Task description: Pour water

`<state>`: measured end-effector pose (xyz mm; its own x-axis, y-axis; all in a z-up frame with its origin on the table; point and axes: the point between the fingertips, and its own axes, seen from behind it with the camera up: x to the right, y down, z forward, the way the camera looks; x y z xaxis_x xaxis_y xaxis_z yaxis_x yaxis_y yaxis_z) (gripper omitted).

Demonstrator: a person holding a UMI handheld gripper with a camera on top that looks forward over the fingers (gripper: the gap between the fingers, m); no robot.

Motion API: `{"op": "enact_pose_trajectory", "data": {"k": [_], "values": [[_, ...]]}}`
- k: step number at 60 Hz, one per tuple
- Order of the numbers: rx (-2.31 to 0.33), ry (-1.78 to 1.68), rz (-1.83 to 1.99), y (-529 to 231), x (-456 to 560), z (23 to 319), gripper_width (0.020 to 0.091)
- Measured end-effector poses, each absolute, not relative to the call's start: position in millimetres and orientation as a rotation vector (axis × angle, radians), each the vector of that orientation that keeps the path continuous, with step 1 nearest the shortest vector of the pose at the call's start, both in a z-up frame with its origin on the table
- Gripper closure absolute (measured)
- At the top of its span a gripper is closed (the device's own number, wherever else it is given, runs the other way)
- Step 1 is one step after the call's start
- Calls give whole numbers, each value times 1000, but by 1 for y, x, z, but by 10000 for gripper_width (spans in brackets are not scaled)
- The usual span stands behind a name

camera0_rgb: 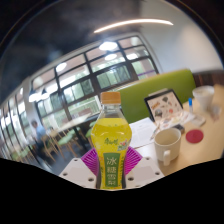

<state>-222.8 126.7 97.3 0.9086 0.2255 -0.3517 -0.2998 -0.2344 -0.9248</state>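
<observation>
Item: bottle [109, 140], clear plastic, yellow-green drink inside, orange cap on, green-and-yellow label facing me. It stands upright between my fingers; my gripper [109, 172] has its pink pads [91, 160] showing at either side of the bottle's lower body. They look to be against the label, but the bottle covers the contact, so I cannot tell whether I am gripping it or merely set around it.

Item: white mug [167, 146], just right of the bottle and a little beyond it, mouth open upward. I judge it the likely receiver.

Item: white table [140, 130], carrying the mug. Further toward its far right side lie a dark tablet-like panel [163, 106], a second white cup [204, 97] and a red object [195, 134], too small to identify.

Item: green bench seat [150, 88] beyond the table; windows behind.

Risks, as I judge them:
- Cap is on; tilting now would deliver nothing, and I have only one gripper.
- Smooth rounded label: a weak hold could let the bottle slide or twist as it tips.
- Low grip on a full bottle makes it top-heavy in the tilt.
- Mug sits close; swinging the bottle right could knock it over.
</observation>
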Motion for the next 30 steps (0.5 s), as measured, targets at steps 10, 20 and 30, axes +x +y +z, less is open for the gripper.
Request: {"op": "enact_pose_trajectory", "data": {"k": [10,20,30], "values": [[-1631,589,1151,144,-233,127,826],[-1429,995,1612,167,-222,129,829],[-1171,1312,1876,162,-216,143,828]]}}
